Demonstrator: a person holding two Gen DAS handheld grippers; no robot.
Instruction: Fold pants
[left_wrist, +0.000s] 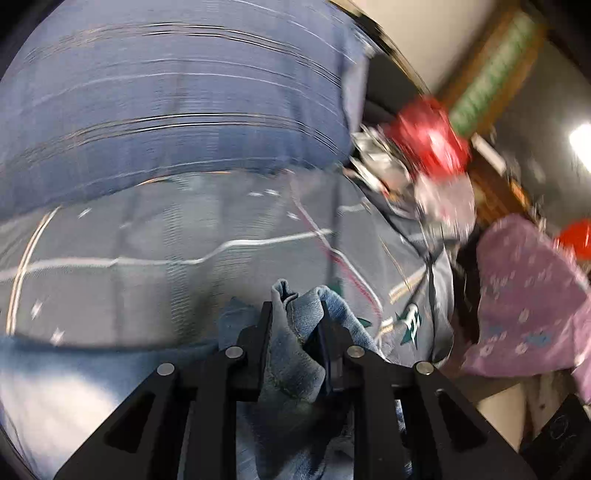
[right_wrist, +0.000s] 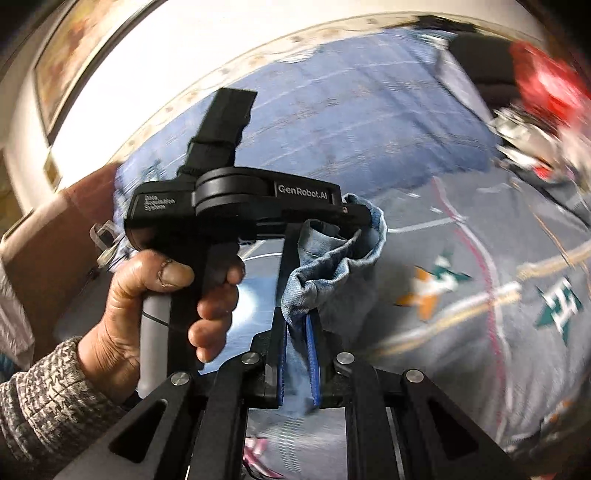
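Note:
The pants are light blue denim. In the left wrist view a bunched edge of the pants (left_wrist: 295, 332) is pinched in my left gripper (left_wrist: 297, 314), and more denim hangs down at the lower left. In the right wrist view my right gripper (right_wrist: 297, 325) is shut on another bunch of the pants (right_wrist: 325, 266). The left gripper (right_wrist: 360, 221) shows here side-on, held by a hand (right_wrist: 162, 295), its fingers shut on the same denim just above the right gripper. Both grippers hold the cloth close together above the bed. The frames are motion-blurred.
A grey bedspread (left_wrist: 166, 251) with sports logos covers the bed, with a blue pillow (left_wrist: 166, 103) behind it. A red and white heap (left_wrist: 428, 147) and a purple patterned cloth (left_wrist: 528, 302) lie to the right. A framed picture (right_wrist: 74, 66) hangs on the wall.

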